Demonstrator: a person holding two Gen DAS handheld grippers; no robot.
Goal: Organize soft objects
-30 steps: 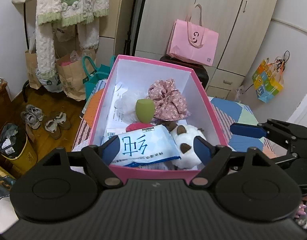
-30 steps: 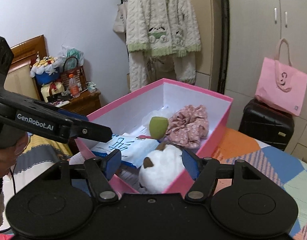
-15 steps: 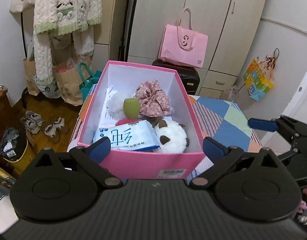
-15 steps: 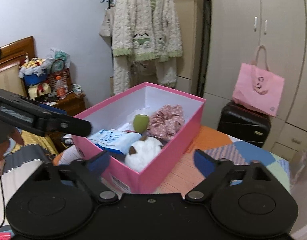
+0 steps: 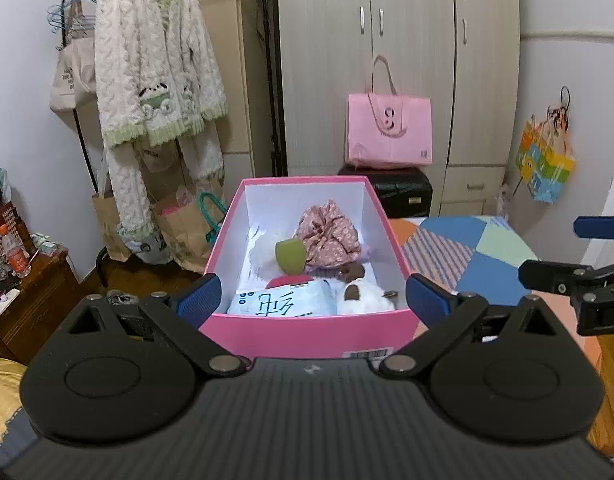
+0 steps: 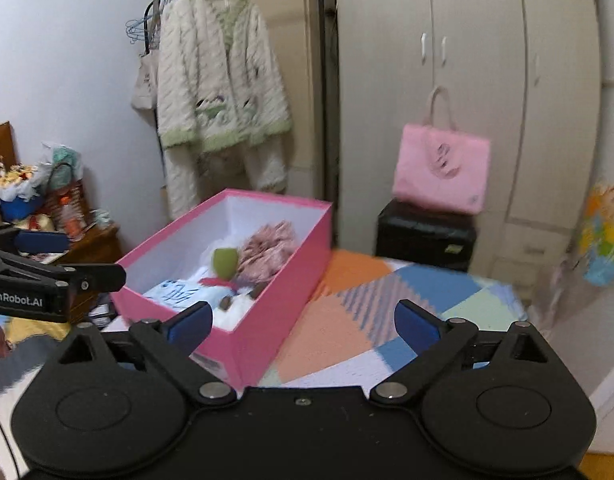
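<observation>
the right wrist view is smeared with motion blur, so the print on the pink bag (image 6: 441, 168) and the colourful bag (image 6: 603, 236) at the right edge are hard to make out. in the box (image 5: 307, 332) the near wall hides the lower part of the tissue pack (image 5: 281, 303) and of the white plush (image 5: 367, 300); a red thing (image 5: 289, 281) behind the pack shows only as a sliver, and what it is cannot be told. the white stuff under the green sponge (image 5: 290, 257) is also unclear. the pink scrunchie (image 5: 330, 234) lies at the far end, touching the sponge.

the box sits on a patchwork cover (image 5: 467, 248), its long side running away from the left gripper (image 5: 311, 300), whose fingers stand wide apart on either side of the near end, holding nothing. the right gripper (image 6: 303, 322) is also spread wide and empty, off to the right of the box above the cover.

behind stand a wardrobe (image 5: 407, 60), a black case (image 5: 403, 192) under the pink bag, and a fleece jacket (image 5: 155, 60) on a rack.
</observation>
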